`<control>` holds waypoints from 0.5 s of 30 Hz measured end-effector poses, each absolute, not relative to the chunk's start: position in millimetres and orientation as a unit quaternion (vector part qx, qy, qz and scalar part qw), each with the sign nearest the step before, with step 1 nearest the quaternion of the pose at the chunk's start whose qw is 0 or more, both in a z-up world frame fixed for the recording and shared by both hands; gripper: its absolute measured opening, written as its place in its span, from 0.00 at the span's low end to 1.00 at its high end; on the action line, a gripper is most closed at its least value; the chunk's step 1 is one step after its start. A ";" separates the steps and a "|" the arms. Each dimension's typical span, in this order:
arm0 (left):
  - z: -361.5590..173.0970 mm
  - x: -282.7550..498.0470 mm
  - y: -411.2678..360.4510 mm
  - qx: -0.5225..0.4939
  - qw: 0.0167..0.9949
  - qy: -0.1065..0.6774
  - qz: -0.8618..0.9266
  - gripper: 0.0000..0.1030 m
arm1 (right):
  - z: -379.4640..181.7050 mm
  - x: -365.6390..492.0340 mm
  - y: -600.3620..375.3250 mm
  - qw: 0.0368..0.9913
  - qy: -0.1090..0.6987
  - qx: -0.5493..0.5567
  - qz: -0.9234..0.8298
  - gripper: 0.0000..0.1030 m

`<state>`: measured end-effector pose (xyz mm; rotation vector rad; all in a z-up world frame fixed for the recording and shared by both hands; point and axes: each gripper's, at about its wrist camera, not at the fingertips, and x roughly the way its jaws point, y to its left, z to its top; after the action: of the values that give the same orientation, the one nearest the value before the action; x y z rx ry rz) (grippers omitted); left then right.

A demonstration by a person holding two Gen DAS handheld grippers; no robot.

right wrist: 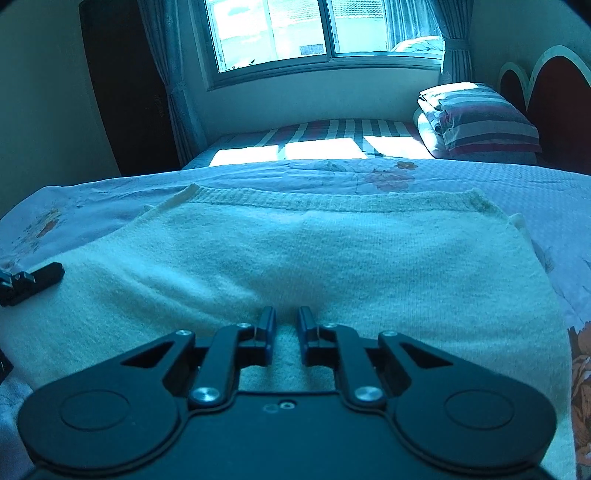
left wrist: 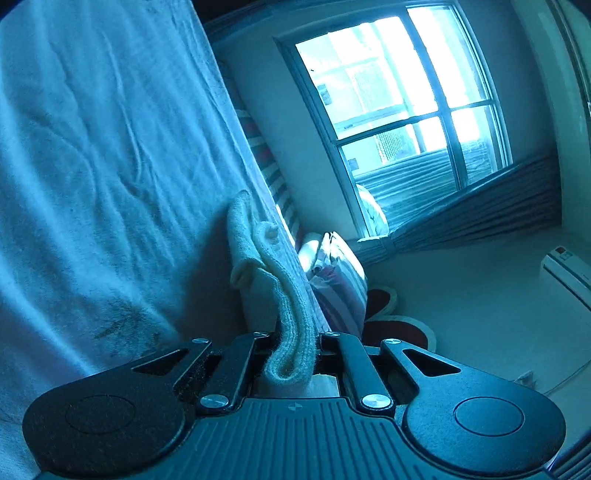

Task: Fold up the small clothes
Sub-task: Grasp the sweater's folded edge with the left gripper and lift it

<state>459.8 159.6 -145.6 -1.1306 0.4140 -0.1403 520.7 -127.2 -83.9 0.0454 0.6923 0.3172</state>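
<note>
A cream knit sweater (right wrist: pixel 295 251) lies spread flat on the bed, its ribbed hem towards the window. My right gripper (right wrist: pixel 286 317) presses down into its near edge, jaws nearly together, with a small pinch of knit between the pads. At the sweater's left edge a black finger (right wrist: pixel 37 280) of my left gripper shows. In the left wrist view, which is rolled sideways, my left gripper (left wrist: pixel 293 341) is shut on a doubled fold of the sweater's edge (left wrist: pixel 288 295), which hides its fingertips. The rest of the sweater (left wrist: pixel 110 147) fills the left of that view.
A floral bedspread (right wrist: pixel 369 173) covers the bed under the sweater. Folded striped bedding (right wrist: pixel 484 122) sits at the far right by a red headboard (right wrist: pixel 554 85). Beyond are a window (right wrist: pixel 314 29) with curtains and a dark wardrobe (right wrist: pixel 122 92) at the far left.
</note>
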 end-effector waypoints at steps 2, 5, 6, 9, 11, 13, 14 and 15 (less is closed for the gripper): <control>-124.7 469.3 149.8 -0.488 0.846 0.197 -0.084 0.06 | -83.0 520.8 -128.6 0.927 0.340 0.029 0.154 0.13; -90.1 481.7 124.5 -0.425 0.874 0.194 -0.136 0.06 | -84.2 521.8 -137.6 0.924 0.343 0.063 0.159 0.13; -81.8 486.5 114.6 -0.405 0.879 0.200 -0.150 0.06 | -85.1 521.9 -141.7 0.922 0.343 0.074 0.164 0.13; -55.5 504.6 74.6 -0.325 0.899 0.223 -0.192 0.06 | -82.5 516.4 -173.0 0.915 0.335 0.162 0.158 0.15; -48.3 512.7 43.5 -0.285 0.900 0.244 -0.223 0.06 | -77.4 497.8 -208.8 0.919 0.304 0.220 0.121 0.20; -49.7 518.3 11.9 -0.257 0.898 0.263 -0.241 0.06 | -71.9 472.8 -246.7 0.922 0.279 0.251 0.098 0.20; -52.5 520.5 -5.0 -0.243 0.896 0.275 -0.249 0.06 | -69.4 461.8 -261.4 0.924 0.272 0.252 0.092 0.20; -54.7 522.8 -18.3 -0.230 0.894 0.288 -0.254 0.06 | -66.7 448.6 -278.4 0.927 0.264 0.252 0.084 0.21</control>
<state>522.8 -18.3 -54.7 -0.4765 0.5968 -0.5276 448.6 -278.4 -66.7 0.5163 0.5420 0.1729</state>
